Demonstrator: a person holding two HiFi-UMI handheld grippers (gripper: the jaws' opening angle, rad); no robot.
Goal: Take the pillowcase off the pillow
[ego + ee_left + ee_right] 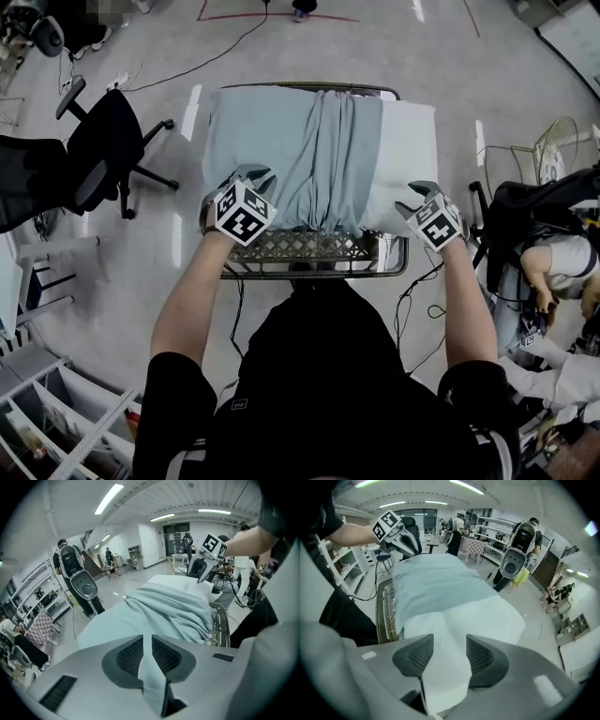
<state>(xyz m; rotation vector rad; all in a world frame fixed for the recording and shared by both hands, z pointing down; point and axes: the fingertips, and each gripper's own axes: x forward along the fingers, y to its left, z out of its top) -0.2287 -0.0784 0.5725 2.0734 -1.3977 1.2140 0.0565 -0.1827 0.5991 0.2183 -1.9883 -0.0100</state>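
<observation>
Bright, even indoor light from ceiling strip lamps (108, 498). Pale glare streaks on the glossy floor (192, 111). Shadows soft and faint. Both gripper views are fisheye: dark rounded corners, bowed lines, nearest foreground slightly soft.

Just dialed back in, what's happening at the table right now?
A person is stripping a pillow on a wire table. The left gripper pinches the blue pillowcase, which is bunched at the middle. The right gripper clamps the bared white end of the pillow. The pillowcase is only partly off and covers the left part.
</observation>
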